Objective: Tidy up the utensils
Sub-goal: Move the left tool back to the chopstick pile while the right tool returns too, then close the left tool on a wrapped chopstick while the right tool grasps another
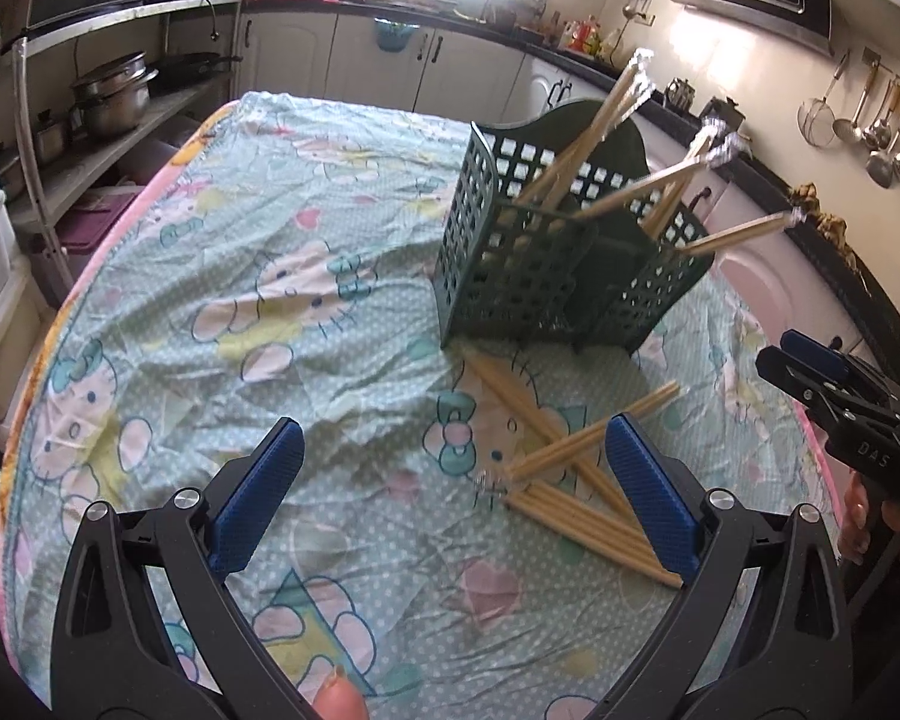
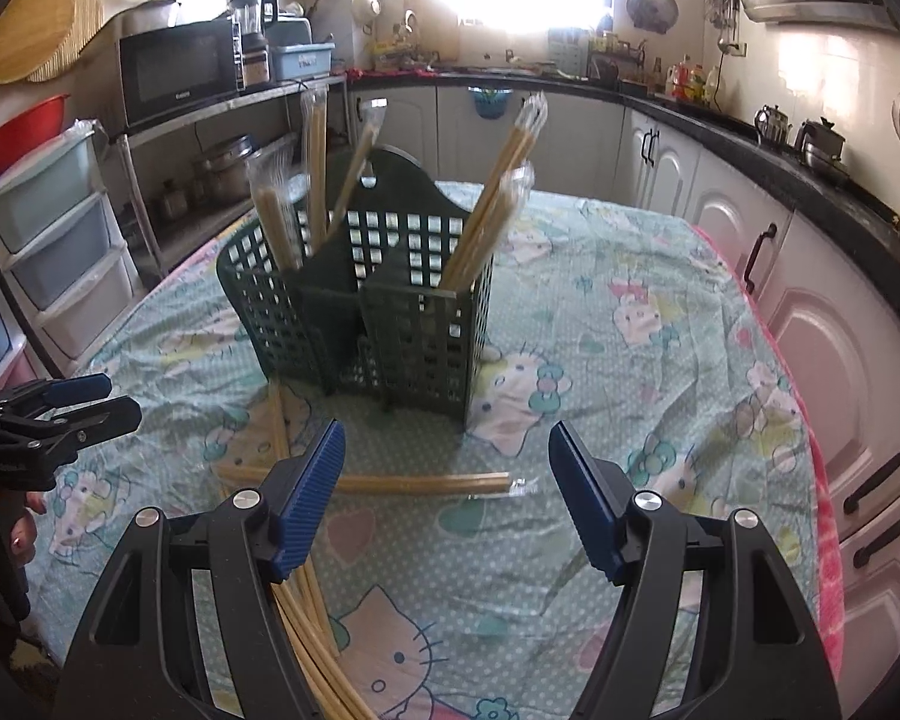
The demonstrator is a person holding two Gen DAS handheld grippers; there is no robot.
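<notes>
1. The task looks partly done. A green lattice holder [image 2: 366, 306] stands on the patterned tablecloth [image 2: 630, 360], at the middle of the table, and several wrapped chopstick pairs [image 2: 498, 204] already stand upright or lean inside its compartments.
2. What is left lies on the cloth in front of the holder: a loose pile of chopsticks [image 1: 576, 480] on its near side, crossing one another, with one single pair [image 2: 426, 484] lying flat apart from the rest. I judge that five or more pairs remain to go in.
3. The left gripper [image 1: 450, 498] hovers over the cloth with its blue pads spread wide and nothing between them; the pile sits just beside and partly behind its right finger [image 1: 648, 498], and contact cannot be told.
4. The right gripper [image 2: 447, 492] is likewise spread apart and empty. The single pair lies across the gap beyond its tips, while more chopsticks run under its left finger [image 2: 309, 498].
</notes>
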